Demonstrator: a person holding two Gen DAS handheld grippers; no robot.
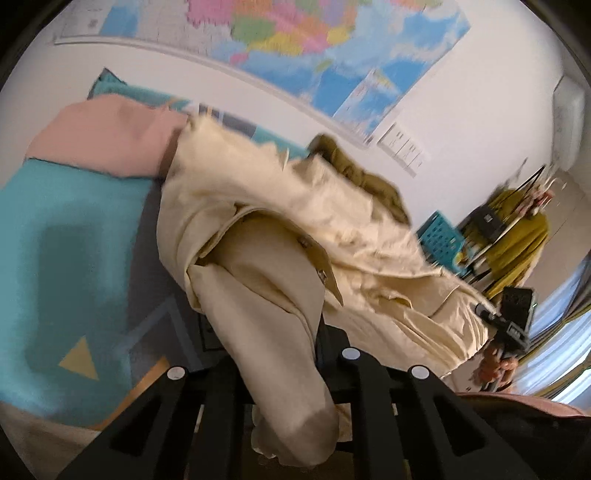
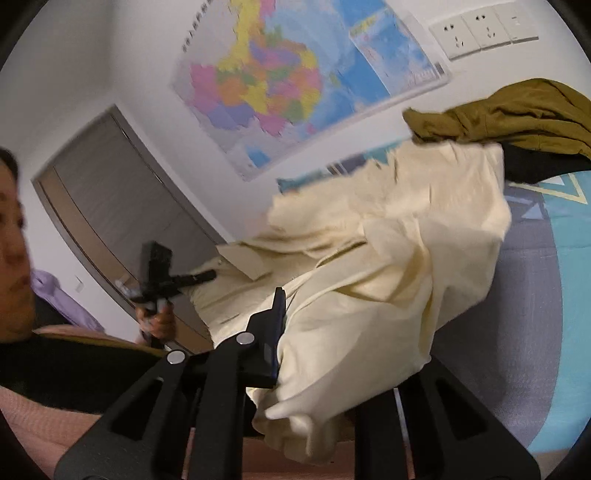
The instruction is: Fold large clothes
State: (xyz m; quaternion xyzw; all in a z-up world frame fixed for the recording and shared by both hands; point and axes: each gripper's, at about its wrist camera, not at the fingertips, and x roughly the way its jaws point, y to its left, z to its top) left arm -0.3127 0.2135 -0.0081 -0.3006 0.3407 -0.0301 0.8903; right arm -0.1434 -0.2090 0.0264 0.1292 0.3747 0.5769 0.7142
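The only container I see is a blue crate [image 1: 441, 242] with holes in its sides, far off on a rack in my left view; what it holds I cannot tell. Both my jaws are clamped on the cream shirt [image 1: 280, 236]: my left gripper [image 1: 295, 391] pinches one bunched edge, my right gripper [image 2: 295, 369] another, and the soft, creased cloth hangs stretched between them above the bed [image 1: 70, 236]. The left view alone shows a pink garment [image 1: 107, 140] lying on the teal, triangle-patterned bedcover, and my right gripper from outside, cloth in its tips. The right view alone shows a grey door [image 2: 122, 206], wall sockets [image 2: 480, 29] and the person's pink sleeve [image 2: 44, 421]. Both show an olive garment [image 2: 517, 114] heaped behind the shirt and a glossy map [image 2: 295, 85].
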